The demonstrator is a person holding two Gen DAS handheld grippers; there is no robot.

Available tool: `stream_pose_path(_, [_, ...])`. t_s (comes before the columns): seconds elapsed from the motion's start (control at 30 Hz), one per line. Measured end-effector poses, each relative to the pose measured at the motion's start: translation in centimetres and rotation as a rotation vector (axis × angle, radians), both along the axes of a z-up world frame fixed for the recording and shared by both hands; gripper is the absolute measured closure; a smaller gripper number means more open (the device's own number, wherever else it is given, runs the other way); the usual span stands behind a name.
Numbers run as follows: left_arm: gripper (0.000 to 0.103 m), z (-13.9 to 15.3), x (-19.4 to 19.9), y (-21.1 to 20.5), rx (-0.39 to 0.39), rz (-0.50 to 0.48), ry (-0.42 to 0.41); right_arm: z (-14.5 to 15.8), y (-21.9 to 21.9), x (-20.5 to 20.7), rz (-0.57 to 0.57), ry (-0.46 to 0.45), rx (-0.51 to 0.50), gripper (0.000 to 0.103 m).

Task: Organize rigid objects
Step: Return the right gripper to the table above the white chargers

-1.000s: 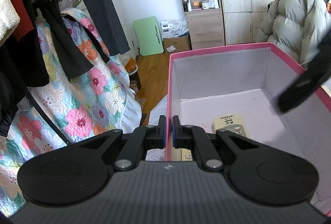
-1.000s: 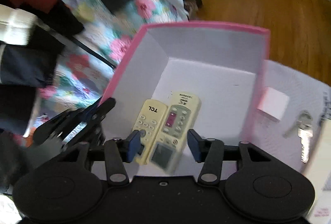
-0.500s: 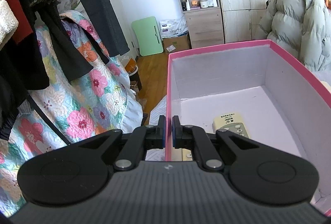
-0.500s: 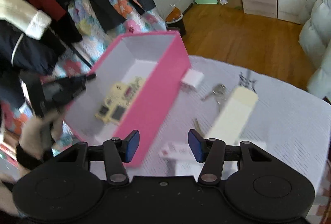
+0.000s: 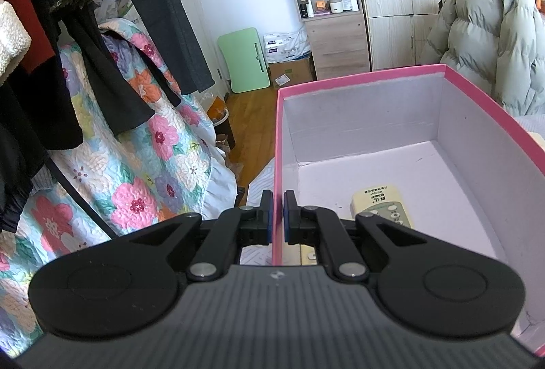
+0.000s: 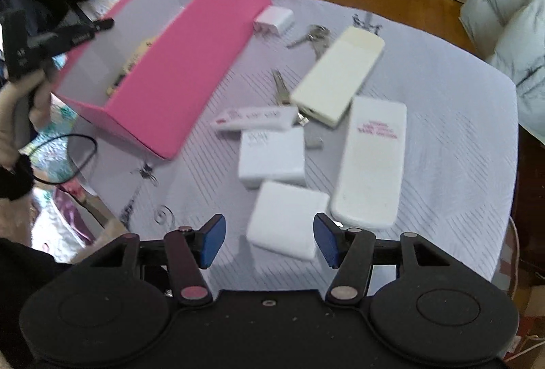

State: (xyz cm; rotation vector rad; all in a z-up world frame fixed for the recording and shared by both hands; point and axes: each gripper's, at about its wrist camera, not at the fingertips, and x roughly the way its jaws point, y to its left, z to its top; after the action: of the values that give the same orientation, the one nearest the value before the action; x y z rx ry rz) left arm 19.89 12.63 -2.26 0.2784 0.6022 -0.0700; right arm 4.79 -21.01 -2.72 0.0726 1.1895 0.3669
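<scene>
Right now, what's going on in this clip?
A person is sorting small items into a pink box. The left gripper is shut on the box's wall, steadying it; remote controls already lie inside. The right gripper, jaws just opening wider, hangs open over a white square adapter on the table, not touching it.

Two handheld black grippers with blue-padded fingers

The left gripper (image 5: 277,215) has a ribbed dark grey housing, two round black discs at its sides, black link arms with silver rivets, and thin blue pads on its fingers (image 5: 267,215). The right gripper (image 6: 269,239) has a smooth black body, the same discs and riveted links, a small screw at its centre, and broad blue pads. In the right wrist view, the person's left hand (image 6: 20,117) shows a black cuff and a thin black cable looping beside it.
</scene>
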Motion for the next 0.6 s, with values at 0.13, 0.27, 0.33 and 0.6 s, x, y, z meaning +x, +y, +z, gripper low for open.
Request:
stream_pose_path(0.13, [0.098, 0.0, 0.0, 0.0, 0.0, 0.0, 0.0, -0.7, -0.2, -0.3, -0.017, 0.01, -0.016, 0.039])
stream_pose_path(0.27, [0.098, 0.0, 0.0, 0.0, 0.001, 0.001, 0.0, -1.4, 0.5, -0.2, -0.002, 0.0, -0.05, 0.039])
stream_pose_path(0.33, [0.098, 0.1, -0.1, 0.1, 0.002, 0.0, 0.0, -1.9, 0.9, 0.1, 0.01, 0.002, -0.068, 0.039])
stream_pose_path(0.6, [0.098, 0.1, -0.1, 0.1, 0.0, 0.001, 0.0, -2.7, 2.9, 0.2, 0.086, -0.048, -0.184, 0.038])
